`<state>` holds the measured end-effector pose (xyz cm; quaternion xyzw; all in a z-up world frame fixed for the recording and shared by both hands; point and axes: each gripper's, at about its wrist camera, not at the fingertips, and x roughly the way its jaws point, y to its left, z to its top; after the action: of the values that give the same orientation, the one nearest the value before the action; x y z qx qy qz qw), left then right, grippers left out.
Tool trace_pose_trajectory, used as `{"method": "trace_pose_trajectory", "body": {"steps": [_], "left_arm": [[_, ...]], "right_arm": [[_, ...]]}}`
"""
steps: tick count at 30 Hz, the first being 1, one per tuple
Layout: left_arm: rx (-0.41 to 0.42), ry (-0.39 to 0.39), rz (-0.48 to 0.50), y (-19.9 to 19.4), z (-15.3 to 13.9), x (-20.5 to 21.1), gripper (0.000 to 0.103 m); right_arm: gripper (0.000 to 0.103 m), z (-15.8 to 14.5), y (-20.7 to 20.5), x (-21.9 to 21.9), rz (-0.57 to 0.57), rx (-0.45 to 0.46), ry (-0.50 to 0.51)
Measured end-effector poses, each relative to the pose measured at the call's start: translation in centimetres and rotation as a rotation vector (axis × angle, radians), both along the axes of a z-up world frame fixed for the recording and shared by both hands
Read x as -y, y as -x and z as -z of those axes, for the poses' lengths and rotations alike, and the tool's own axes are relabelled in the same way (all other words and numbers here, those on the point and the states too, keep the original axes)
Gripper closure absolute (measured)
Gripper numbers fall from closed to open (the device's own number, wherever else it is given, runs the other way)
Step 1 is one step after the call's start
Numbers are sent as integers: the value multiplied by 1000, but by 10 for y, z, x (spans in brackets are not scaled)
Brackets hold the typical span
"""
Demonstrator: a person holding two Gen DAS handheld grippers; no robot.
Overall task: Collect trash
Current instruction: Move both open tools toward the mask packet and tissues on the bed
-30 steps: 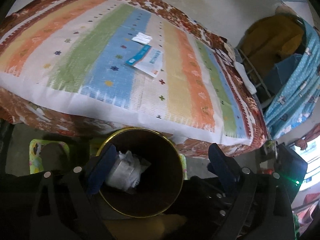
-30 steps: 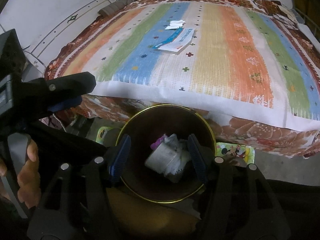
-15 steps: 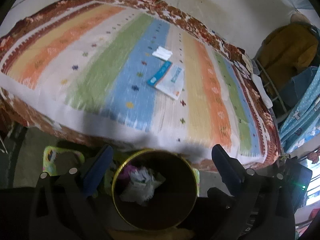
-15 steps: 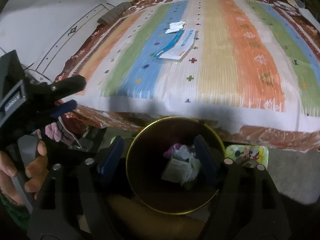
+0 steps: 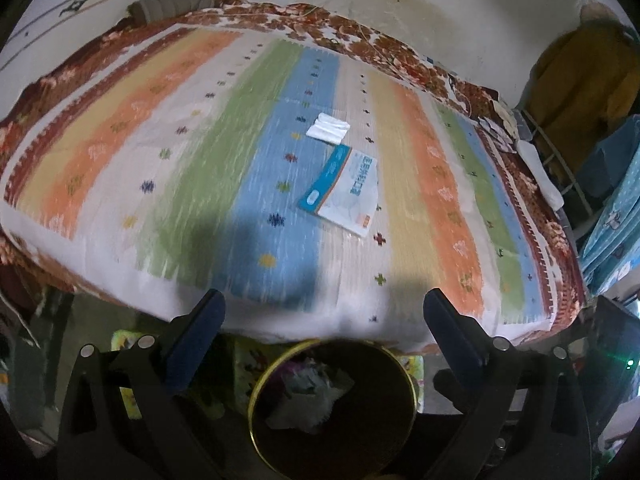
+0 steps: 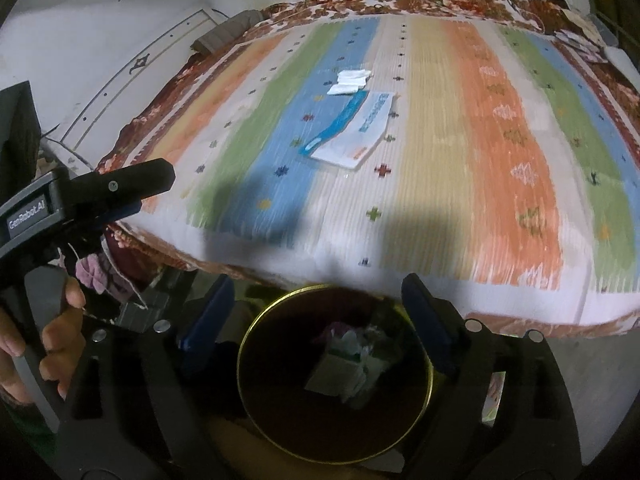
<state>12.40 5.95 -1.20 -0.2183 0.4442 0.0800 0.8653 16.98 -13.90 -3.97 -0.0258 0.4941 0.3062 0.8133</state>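
Observation:
A dark round bin with a gold rim (image 5: 380,400) (image 6: 280,340) stands on the floor against the bed, with crumpled trash (image 5: 308,396) (image 6: 344,364) inside it. On the striped bedspread lie a blue-and-white packet (image 5: 344,192) (image 6: 352,132) and, just beyond it, a white folded tissue (image 5: 328,128) (image 6: 350,82). My left gripper (image 5: 323,299) hangs open over the bed's near edge, nothing between its fingers. My right gripper (image 6: 317,283) is at the same edge above the bin, its jaws opening and empty. In the right wrist view the left gripper (image 6: 92,200) shows at the left, held by a hand (image 6: 52,328).
The striped bedspread (image 5: 160,160) covers a bed with a brown floral border. A grey roll (image 5: 168,4) lies at the far corner. A yellow garment (image 5: 580,80) and blue cloth hang on the right. A colourful mat (image 5: 128,344) lies on the floor by the bin.
Both grippers have risen and moved from over the bin toward the bed; the bin has slid down in both views. The right jaws have widened, away from the trash in the bin.

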Motion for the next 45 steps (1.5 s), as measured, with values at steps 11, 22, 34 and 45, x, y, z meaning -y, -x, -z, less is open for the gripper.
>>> {"method": "trace_pose_trajectory", "body": {"steps": [11,22,34,45], "left_arm": [[-21,-36,56,-51,-7,-17,6],[-16,-62,62,-100,-1,-39,6],[-8,-43,43,-143,27,-65,6],[-19,-88,91,-191,52,-77,6]], "right_arm": [[21,-7,-48,-8,22,-21,-16],[21,4,-88,-20,31,-77,-63],[22,38,-140,-31,69,-166,-91],[22,62,-170,-47,70,-187,-68]]}}
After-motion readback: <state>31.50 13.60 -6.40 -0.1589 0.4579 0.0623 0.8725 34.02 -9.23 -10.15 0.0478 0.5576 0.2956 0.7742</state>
